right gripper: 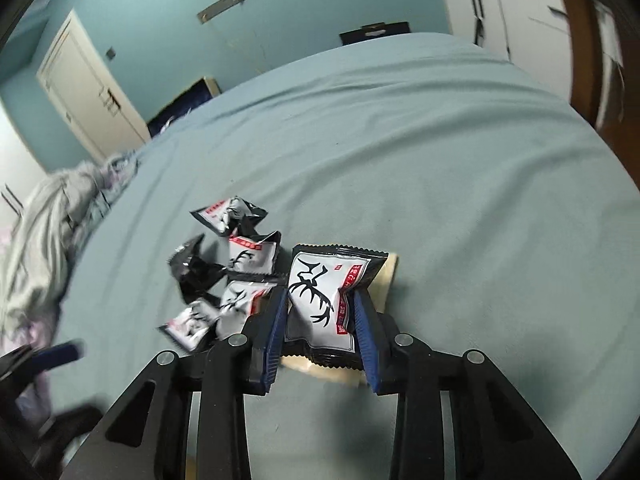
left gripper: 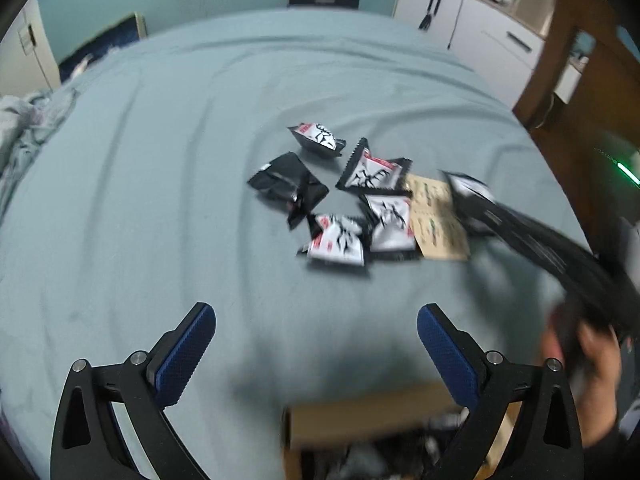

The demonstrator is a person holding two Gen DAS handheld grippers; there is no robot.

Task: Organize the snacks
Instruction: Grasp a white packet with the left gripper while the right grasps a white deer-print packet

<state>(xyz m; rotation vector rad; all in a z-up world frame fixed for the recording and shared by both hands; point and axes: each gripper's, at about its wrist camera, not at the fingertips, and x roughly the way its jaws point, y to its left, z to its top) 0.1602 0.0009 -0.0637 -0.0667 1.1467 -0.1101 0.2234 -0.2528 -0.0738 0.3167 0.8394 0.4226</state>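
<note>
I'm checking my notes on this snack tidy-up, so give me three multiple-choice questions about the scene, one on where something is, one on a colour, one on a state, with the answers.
1. Where does the cardboard box sit in the left wrist view?
A. At the near edge of the bed, below the left gripper
B. On the white cabinet
C. At the far end of the bed

2. What colour is the bed sheet?
A. Red
B. Bluish grey
C. Yellow

3. How is the right gripper?
A. Wide open over bare sheet
B. Closed on nothing
C. Closed on a snack packet

Answers: 1 A, the box shows at the bottom between the fingers of the left gripper. 2 B, the sheet is a muted blue-grey. 3 C, both blue pads press the sides of the snack packet.
</note>
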